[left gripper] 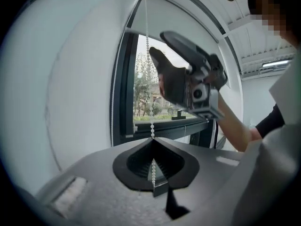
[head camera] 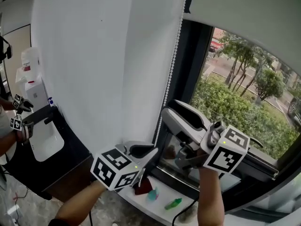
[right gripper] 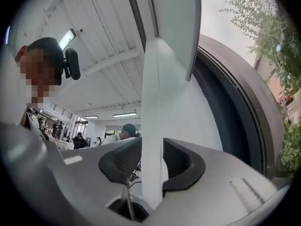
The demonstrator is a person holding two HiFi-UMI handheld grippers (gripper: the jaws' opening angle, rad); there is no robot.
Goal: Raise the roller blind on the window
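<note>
The white roller blind (head camera: pixel 94 55) hangs over the left part of the window. Its bead chain (head camera: pixel 170 74) runs down the blind's right edge. My left gripper (head camera: pixel 149 152) is low at the centre, shut on the bead chain (left gripper: pixel 147 55), which comes down taut into the closed jaws of the left gripper (left gripper: pixel 153 142). My right gripper (head camera: pixel 165 113) is higher and to the right, close beside the chain. The right gripper (right gripper: pixel 150 161) is open, its pads well apart. A white strip of the blind (right gripper: pixel 160 102) shows through the gap, and no bead chain is seen in that view.
The dark window frame (head camera: pixel 188 69) stands right of the chain, with green trees (head camera: pixel 244 107) outside. On the sill (head camera: pixel 141 204) lie a red thing (head camera: pixel 141 185), a teal thing (head camera: pixel 153 194) and a green thing (head camera: pixel 173 204). Another person's hand with marked grippers (head camera: pixel 19 117) is at far left.
</note>
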